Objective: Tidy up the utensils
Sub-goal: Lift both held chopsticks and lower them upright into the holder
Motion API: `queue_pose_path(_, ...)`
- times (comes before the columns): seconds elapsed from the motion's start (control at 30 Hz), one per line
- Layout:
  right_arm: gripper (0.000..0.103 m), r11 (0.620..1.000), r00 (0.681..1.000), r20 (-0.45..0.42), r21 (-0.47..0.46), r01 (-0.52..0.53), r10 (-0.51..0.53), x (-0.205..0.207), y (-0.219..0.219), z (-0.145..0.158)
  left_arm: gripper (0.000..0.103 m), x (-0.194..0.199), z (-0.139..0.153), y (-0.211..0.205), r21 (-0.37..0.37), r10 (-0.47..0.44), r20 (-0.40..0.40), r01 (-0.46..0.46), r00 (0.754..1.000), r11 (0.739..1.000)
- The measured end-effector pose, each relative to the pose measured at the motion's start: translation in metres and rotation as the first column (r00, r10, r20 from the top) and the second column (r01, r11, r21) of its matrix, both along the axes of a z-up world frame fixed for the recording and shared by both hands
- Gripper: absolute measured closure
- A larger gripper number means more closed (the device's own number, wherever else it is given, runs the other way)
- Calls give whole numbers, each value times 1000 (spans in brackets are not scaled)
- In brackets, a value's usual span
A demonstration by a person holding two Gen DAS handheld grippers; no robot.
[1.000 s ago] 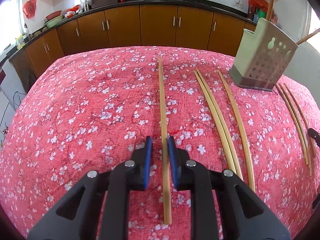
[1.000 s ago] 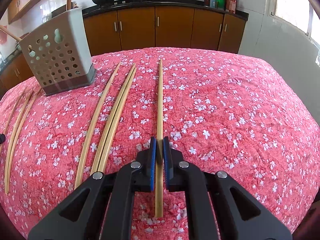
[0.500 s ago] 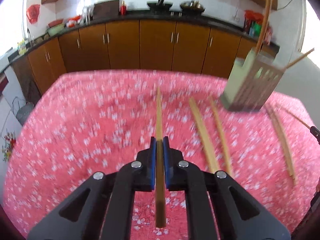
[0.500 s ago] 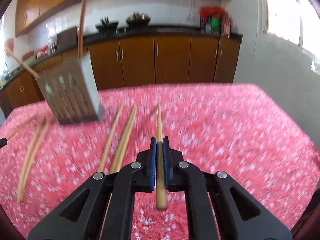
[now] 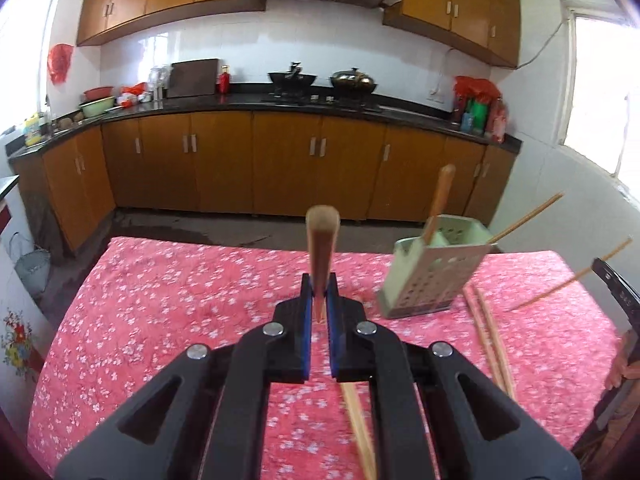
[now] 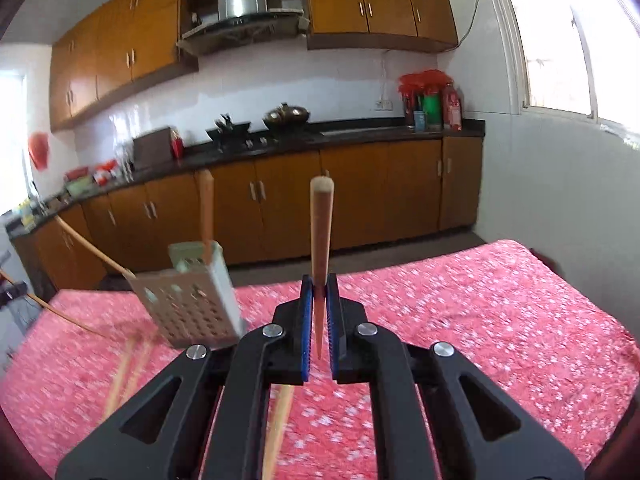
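left claw [image 5: 319,298] pinching a chopstick [image 5: 322,256]; right claw [image 6: 319,300] pinching another chopstick [image 6: 320,236] | both now lifted off the cloth [image 5: 160,300], well apart from the holder [image 5: 430,276]

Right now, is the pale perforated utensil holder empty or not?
Not empty. The pale perforated plastic utensil holder has a wooden handle and a thin bamboo chopstick sticking out above its rim.

Pink white-flowered tablecloth [image 5: 168,304], tan chopsticks [image 5: 486,336], seemingly pale-green perforated holder [image 5: 432,280].
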State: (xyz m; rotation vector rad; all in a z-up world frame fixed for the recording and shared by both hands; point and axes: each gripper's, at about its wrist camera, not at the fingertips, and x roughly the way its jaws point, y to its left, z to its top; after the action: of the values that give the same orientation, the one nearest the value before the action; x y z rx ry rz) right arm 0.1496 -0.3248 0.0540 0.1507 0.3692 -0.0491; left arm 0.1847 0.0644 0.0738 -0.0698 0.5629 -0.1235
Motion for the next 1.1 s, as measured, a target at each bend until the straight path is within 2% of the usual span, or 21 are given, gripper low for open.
queue_pose_path(0.17,96,992,993,75,84,-94,88,-6,11,40,95,-11,33,-20,-29,-87,35,88,996,996)
queue_pose_path(0.33,96,974,972,159,120,-193,173,-10,24,74,95,-14,65,-43,-68,-169,78,175,982,982)
queue_pose_path(0.47,96,974,959,212,83,-211,189,-4,41,88,95,-8,84,-62,-67,-175,152,186,973,980)
queue_pose_path(0.6,96,975,954,225,53,-216,199,15,55,91,95,4,96,-81,-56,-155,216,171,964,984)
queue_pose_path(0.8,95,977,970,140,50,-209,200,52,69,74,95,43,77,-105,-13,-131,185,136,974,991)
queue_pose_path(1.0,95,979,978,71,50,-200,196,73,77,57,95,75,49,-107,-44,-111,103,116,989,992)
queue_pose_path(1.1,93,978,978,59,59,-201,198,76,77,54,95,79,46,-103,-59,-96,95,102,991,993)
